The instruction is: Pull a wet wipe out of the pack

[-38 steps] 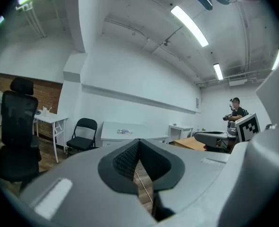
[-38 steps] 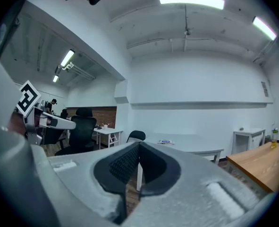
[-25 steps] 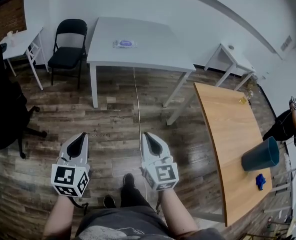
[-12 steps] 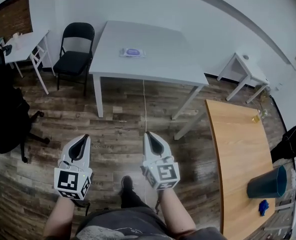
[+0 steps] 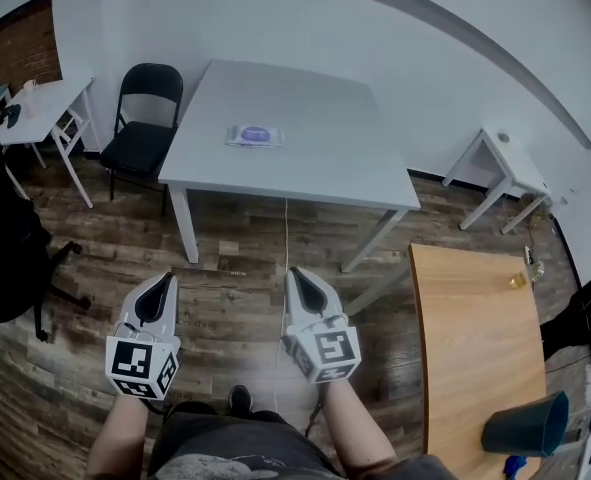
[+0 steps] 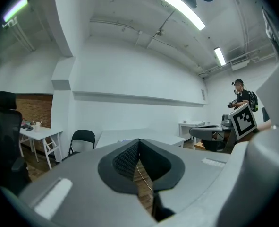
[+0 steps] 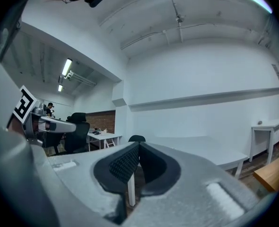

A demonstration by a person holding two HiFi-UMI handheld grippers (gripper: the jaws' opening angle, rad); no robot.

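Spanning the middle of the head view, the wood-plank floor [image 5: 225, 268] lies under everything. At upper centre stands the large white desk [image 5: 325, 163], and the wet wipe pack [image 5: 254, 135] lies flat on it, left of its middle and well apart from both tongs. A wooden desk [image 5: 470, 338] fills the lower right, with a dark blue bin [image 5: 523, 426] at its lower end. A black folding chair [image 5: 145, 118] sits just left of the white desk. At lower centre, the left tongs [image 5: 159, 283] and right tongs [image 5: 297, 276] point toward the white desk, each pinched together with nothing between.
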